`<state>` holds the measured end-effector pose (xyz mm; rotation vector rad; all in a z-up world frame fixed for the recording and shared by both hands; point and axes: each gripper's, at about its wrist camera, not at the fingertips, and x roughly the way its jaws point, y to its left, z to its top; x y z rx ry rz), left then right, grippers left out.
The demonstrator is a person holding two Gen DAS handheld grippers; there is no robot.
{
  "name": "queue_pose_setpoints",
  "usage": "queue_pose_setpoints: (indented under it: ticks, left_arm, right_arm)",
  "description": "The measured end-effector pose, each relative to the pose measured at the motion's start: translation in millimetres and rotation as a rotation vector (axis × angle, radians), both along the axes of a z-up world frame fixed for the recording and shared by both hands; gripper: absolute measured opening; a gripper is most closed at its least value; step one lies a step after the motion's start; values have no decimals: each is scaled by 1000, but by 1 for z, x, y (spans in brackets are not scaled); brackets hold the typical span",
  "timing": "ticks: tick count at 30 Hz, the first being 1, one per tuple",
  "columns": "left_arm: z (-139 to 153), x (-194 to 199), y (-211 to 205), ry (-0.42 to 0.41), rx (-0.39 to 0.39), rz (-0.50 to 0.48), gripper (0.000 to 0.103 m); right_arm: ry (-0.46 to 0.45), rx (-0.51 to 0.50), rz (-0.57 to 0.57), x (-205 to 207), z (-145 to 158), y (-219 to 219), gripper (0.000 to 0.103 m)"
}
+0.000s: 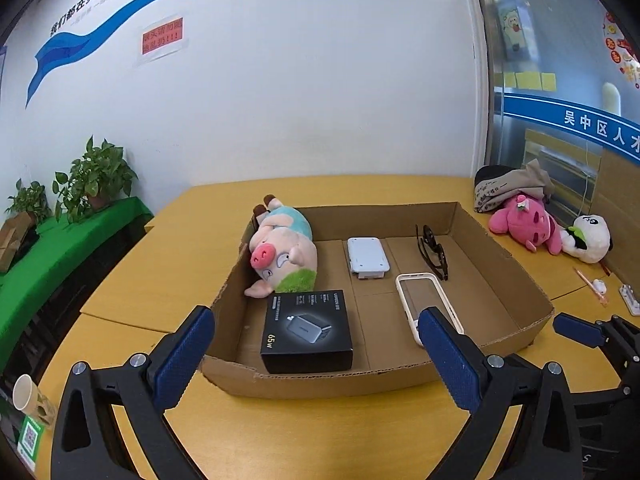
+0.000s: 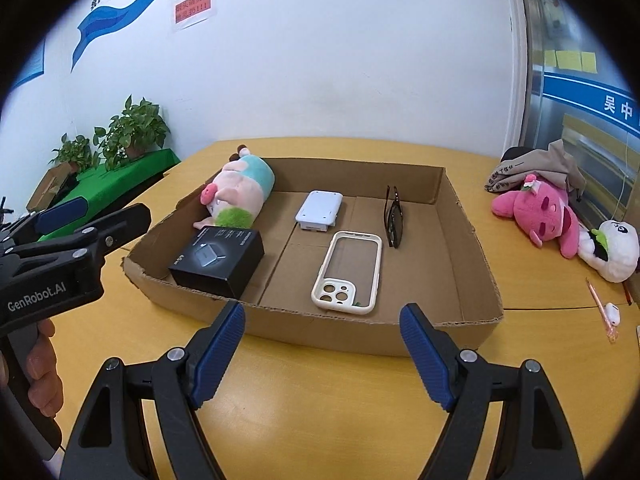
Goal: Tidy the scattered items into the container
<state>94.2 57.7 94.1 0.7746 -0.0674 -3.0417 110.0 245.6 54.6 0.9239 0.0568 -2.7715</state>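
A shallow cardboard tray (image 1: 516, 292) (image 2: 464, 240) sits on the yellow table. In it lie a pig plush (image 1: 284, 252) (image 2: 240, 192), a black charger box (image 1: 306, 330) (image 2: 218, 260), a white device (image 1: 367, 257) (image 2: 320, 210), a cream phone case (image 1: 424, 300) (image 2: 348, 272) and dark sunglasses (image 1: 434, 254) (image 2: 394, 216). My left gripper (image 1: 316, 328) is open and empty just in front of the tray's near wall. My right gripper (image 2: 322, 324) is open and empty, also before the near wall.
A pink plush (image 1: 524, 224) (image 2: 540, 212), a panda plush (image 1: 588, 238) (image 2: 612, 248) and a cloth bag (image 2: 536, 168) lie right of the tray. A pink pen (image 2: 600, 308) and small white items lie nearby. A paper cup (image 1: 26, 394) stands left. Potted plants (image 1: 96, 178) stand on a green shelf.
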Motion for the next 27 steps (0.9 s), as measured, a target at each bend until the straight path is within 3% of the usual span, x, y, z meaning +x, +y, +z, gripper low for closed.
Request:
queue_pose_setpoints:
  ticks: [4,13,22,27]
  left_arm:
    - [2,7,0,13,-20,10,103]
    - [-15,4,-12,-44,58,30,103]
    - [-28,-30,-20,-167,110,-82,103]
    - [-41,-32,-18,-132,15,21,103]
  right_arm:
    - [11,-3,-4,7,4,2,80]
    - [-2,4,-11,6,-4,3,80]
    - [-20,-25,-7,-19,-10,0,80]
    - [-41,-15,-23,-24,-22,4,80]
